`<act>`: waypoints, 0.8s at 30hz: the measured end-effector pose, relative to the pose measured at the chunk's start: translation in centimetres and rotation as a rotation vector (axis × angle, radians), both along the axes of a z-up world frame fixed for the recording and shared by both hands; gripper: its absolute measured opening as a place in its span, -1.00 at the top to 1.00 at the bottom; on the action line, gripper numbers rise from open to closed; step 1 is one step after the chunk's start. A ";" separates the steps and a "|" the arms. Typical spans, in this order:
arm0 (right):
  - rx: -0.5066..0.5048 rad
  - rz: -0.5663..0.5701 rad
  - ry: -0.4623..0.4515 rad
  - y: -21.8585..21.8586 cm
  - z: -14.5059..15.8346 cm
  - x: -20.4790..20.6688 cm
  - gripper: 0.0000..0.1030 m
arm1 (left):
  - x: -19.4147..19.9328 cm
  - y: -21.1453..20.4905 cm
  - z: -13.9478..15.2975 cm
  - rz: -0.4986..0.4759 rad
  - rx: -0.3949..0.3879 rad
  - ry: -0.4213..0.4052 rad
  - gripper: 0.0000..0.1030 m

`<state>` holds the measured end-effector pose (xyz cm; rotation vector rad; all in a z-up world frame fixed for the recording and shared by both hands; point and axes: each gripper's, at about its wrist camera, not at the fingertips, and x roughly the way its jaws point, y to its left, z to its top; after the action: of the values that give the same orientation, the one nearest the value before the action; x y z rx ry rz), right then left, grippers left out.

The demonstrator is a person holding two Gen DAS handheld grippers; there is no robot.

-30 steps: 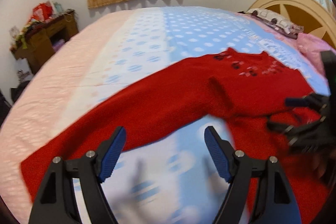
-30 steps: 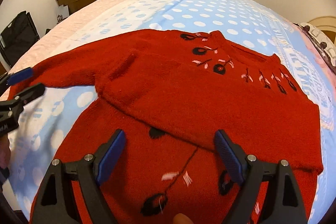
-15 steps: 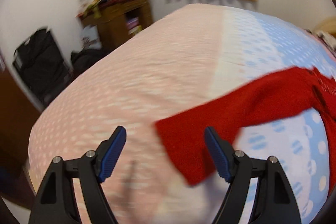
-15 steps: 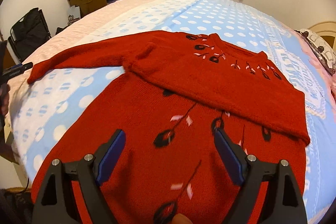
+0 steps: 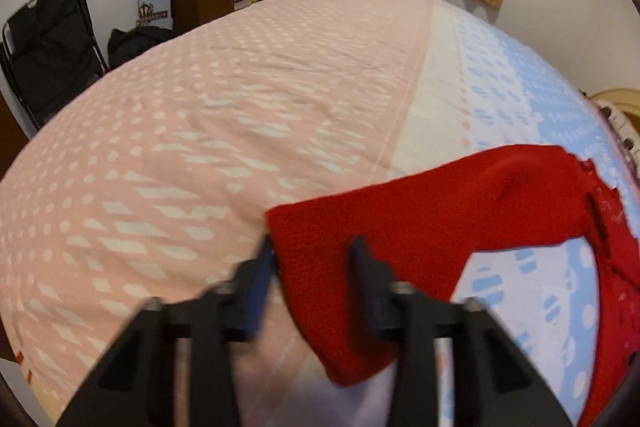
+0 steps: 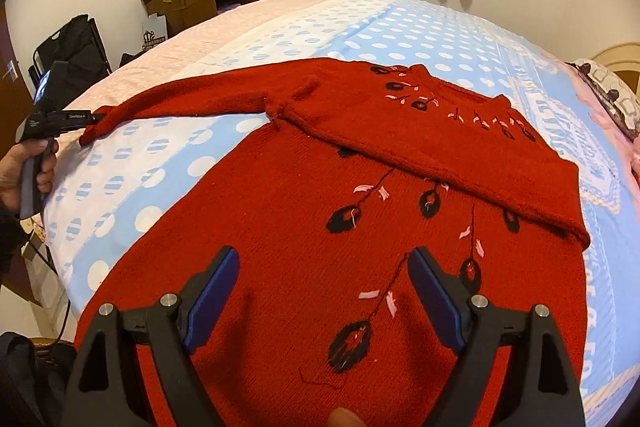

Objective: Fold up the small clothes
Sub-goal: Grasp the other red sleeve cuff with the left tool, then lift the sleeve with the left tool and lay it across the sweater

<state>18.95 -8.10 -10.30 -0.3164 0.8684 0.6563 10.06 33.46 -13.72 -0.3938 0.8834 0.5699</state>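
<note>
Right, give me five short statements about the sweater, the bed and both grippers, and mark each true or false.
1. The red sweater lies on the bed. True.
2. One sleeve is folded across the chest. True.
3. The right gripper is clamped on the hem. False: it is open above the sweater's body, holding nothing.
4. The left gripper is closing around the outstretched sleeve's cuff. True.
5. The sweater is plain. False: it bears black and pink stitched motifs.
</note>
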 end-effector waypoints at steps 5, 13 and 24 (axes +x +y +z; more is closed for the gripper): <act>0.011 -0.017 0.001 -0.5 0.0 -0.1 -0.68 | 0.1 0.0 1.5 -0.029 -0.024 -0.051 0.82; 0.036 -0.056 0.004 -2.1 0.3 0.1 -0.68 | 0.6 -1.1 6.5 -0.098 -0.045 -0.181 0.83; 0.074 -0.087 -0.015 -4.8 1.8 -0.5 -0.68 | 4.7 -4.4 14.7 -0.196 -0.076 -0.347 0.83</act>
<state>18.40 -12.91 -8.46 -0.2157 0.8372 0.6030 14.78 29.06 1.01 -0.4532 0.6020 0.2760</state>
